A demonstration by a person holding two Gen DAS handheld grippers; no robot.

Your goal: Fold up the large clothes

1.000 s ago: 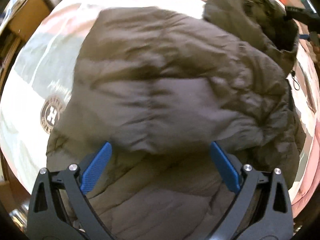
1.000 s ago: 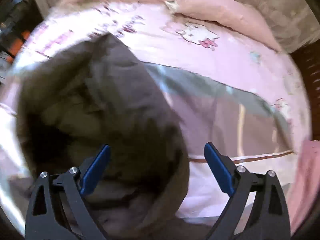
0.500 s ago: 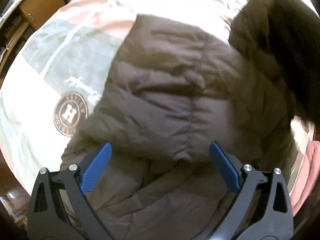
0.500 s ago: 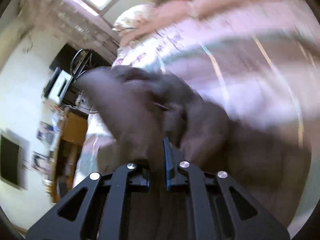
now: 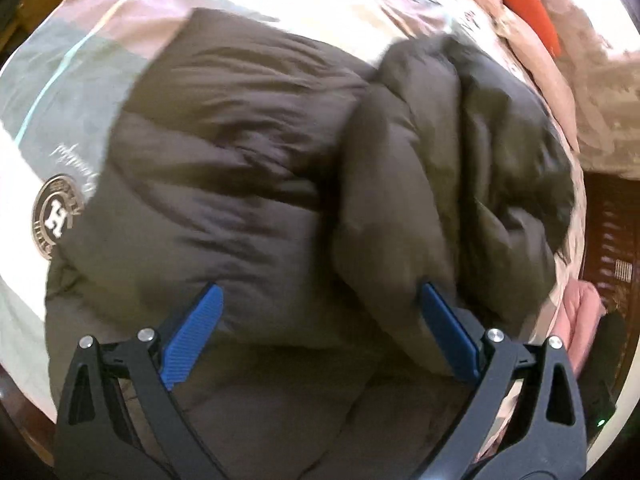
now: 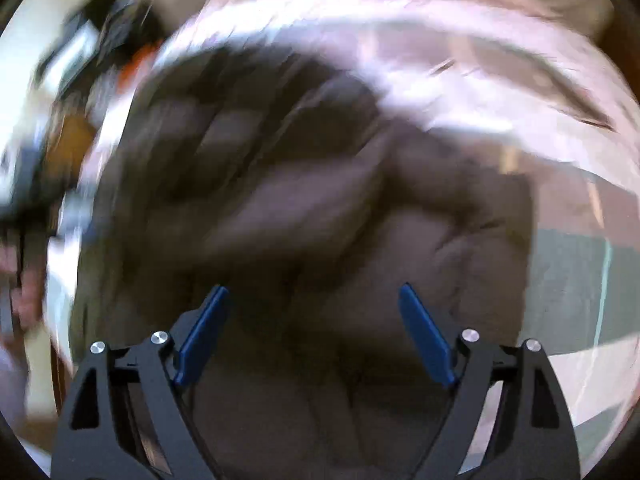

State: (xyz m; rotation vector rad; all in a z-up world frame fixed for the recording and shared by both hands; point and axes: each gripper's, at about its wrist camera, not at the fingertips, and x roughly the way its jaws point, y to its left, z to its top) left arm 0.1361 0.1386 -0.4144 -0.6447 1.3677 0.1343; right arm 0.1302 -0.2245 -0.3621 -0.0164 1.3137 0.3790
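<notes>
A dark brown puffer jacket (image 5: 224, 152) lies spread across a bed, filling most of the left wrist view. Its quilted body lies fairly flat on the left side, and a bulky fold of the same jacket (image 5: 452, 168) is heaped over its right side, making a thick ridge. The left gripper (image 5: 318, 296) hovers over the near part of the jacket with its two blue-padded fingers (image 5: 192, 332) spread wide, holding nothing; the right-hand finger sits just at the edge of the heaped fold. Under the jacket is a bedspread (image 5: 60, 92) in grey, pale pink and white blocks, with a round badge (image 5: 56, 216) bearing the letter H beside the jacket's left edge. A pink quilt (image 5: 532, 64) runs along the far right, with an orange-red cushion (image 5: 528, 4) lying on it.

The right wrist view is heavily blurred. The right gripper (image 6: 312, 292) is also wide open and empty, its blue fingers (image 6: 426, 336) apart above the jacket (image 6: 320, 208), which fills the middle of the view. Pink and grey bedding (image 6: 568, 272) shows to the right; the smeared shapes at the left cannot be made out.
</notes>
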